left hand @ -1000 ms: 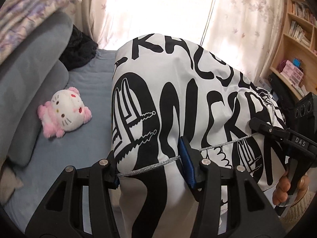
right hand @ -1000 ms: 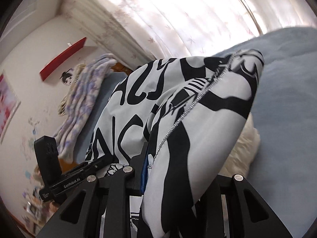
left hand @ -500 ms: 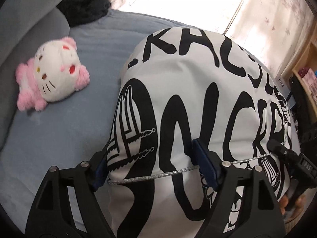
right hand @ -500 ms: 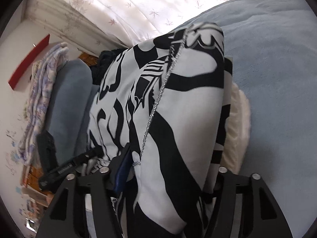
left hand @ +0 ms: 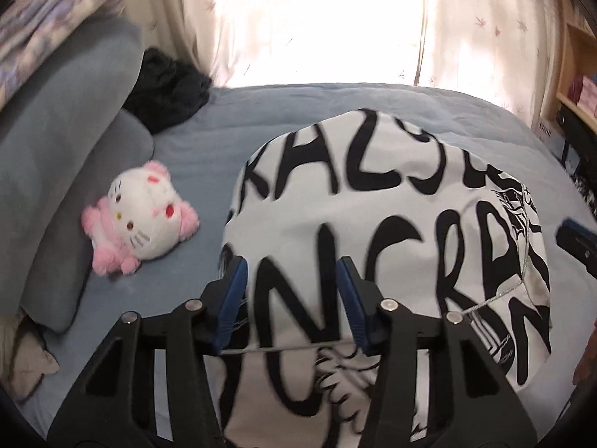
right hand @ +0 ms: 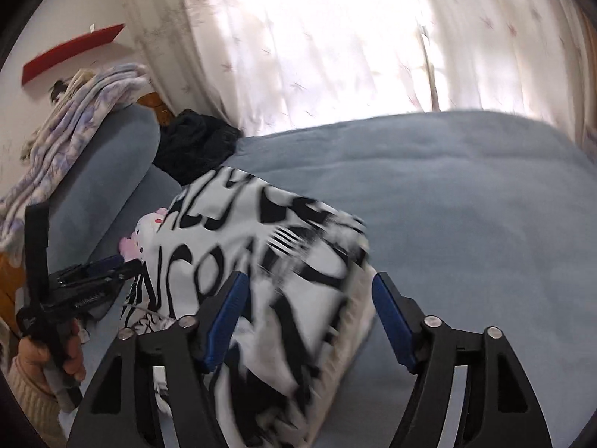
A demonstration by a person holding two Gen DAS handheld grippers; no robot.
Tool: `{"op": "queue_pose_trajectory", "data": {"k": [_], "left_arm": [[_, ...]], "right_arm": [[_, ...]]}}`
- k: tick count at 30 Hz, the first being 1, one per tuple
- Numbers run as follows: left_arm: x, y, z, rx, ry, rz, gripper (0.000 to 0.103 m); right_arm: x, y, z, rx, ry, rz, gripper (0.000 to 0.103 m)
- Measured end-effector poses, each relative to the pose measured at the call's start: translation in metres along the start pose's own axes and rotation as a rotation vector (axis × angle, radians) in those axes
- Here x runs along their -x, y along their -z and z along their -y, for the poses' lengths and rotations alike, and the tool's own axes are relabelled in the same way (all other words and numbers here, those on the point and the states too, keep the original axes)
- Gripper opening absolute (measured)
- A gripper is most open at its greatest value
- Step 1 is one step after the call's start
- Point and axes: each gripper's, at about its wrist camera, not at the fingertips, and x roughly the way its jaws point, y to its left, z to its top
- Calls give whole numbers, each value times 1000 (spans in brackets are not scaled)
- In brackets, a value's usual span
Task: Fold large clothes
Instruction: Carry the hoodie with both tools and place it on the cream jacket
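Observation:
A white garment with bold black lettering (left hand: 373, 231) lies folded on the blue bed; it also shows in the right wrist view (right hand: 268, 268). My left gripper (left hand: 291, 302) is open just above the garment's near left part, blue pads apart, holding nothing. My right gripper (right hand: 309, 317) is open over the garment's right edge, also empty. The garment's near edge is hidden behind the fingers. The left gripper shows in the right wrist view (right hand: 100, 276), and the right gripper's tip shows at the right edge of the left wrist view (left hand: 578, 242).
A pink and white cat plush (left hand: 141, 220) lies left of the garment by a grey pillow (left hand: 74, 171). A dark garment (left hand: 168, 89) sits at the bed's far left. A folded patterned blanket (right hand: 74, 119) rests on the pillow. Blue bedspread (right hand: 466, 205) stretches right. Shelves (left hand: 574, 74) stand at right.
Both grippers let go of the garment and opened. The garment dropped flat onto the bed, and both grippers pulled back a little from it.

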Motion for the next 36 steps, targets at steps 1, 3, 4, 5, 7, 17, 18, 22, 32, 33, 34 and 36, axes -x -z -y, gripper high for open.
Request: {"op": "queue_pose_trajectory", "data": {"k": [1, 3, 4, 5, 7, 17, 18, 22, 32, 33, 34, 36], "left_arm": [[-3, -2, 10, -21, -19, 8, 46], [-17, -6, 23, -36, -60, 6, 46], [-27, -9, 26, -31, -84, -4, 46], [-35, -11, 28, -22, -101, -16, 46], [-51, -16, 27, 6, -117, -24, 46], [-125, -32, 31, -45, -152, -69, 48], [-130, -32, 34, -55, -160, -68, 48], [-145, -30, 38, -57, -162, -66, 48], [-156, -15, 20, 4, -109, -40, 48], [-155, -14, 21, 1, -112, -38, 48], [-154, -14, 23, -4, -120, -40, 48], [-148, -13, 27, -13, -133, -39, 48]], "right_arm": [[-11, -6, -14, -1, -8, -6, 62], [-32, -14, -29, -6, -7, -19, 57], [-40, -16, -30, -2, 1, -23, 57], [-56, -21, -36, 8, 32, -35, 57], [-87, -22, -36, 1, 64, -73, 57], [-176, -18, -7, -74, 108, -244, 63], [-181, -16, -3, -84, 104, -251, 63], [-193, -12, 3, -96, 100, -265, 64], [-192, -4, -2, -58, 127, -248, 66], [-191, -2, -1, -57, 131, -250, 68], [-190, -2, -1, -54, 140, -251, 69], [-186, -2, 0, -56, 161, -260, 75]]}}
